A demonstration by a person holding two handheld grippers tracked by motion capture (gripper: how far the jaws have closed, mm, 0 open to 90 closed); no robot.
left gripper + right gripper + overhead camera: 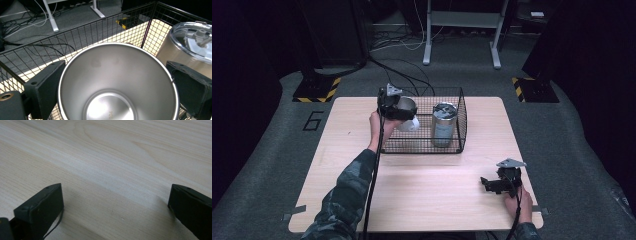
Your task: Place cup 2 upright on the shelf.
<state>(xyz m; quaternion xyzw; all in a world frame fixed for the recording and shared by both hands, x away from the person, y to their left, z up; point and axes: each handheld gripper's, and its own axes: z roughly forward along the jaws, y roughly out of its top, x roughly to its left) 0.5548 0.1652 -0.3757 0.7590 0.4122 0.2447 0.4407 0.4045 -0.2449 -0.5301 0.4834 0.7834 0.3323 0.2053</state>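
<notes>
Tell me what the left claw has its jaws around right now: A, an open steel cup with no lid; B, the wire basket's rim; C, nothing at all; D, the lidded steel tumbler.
A. In the left gripper view the left claw has a jaw against each side of the open steel cup, whose bare inside shows, while the lidded tumbler stands apart beside it in the wire basket.

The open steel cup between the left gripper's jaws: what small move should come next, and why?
Probably lower the open steel cup straight down to the wire basket floor, then open. The left gripper has a jaw on each side of its rim, and the cup is inside the basket, beside the lidded tumbler. Whether the cup already rests on the floor cannot be told. The right gripper waits open over the table.
</notes>
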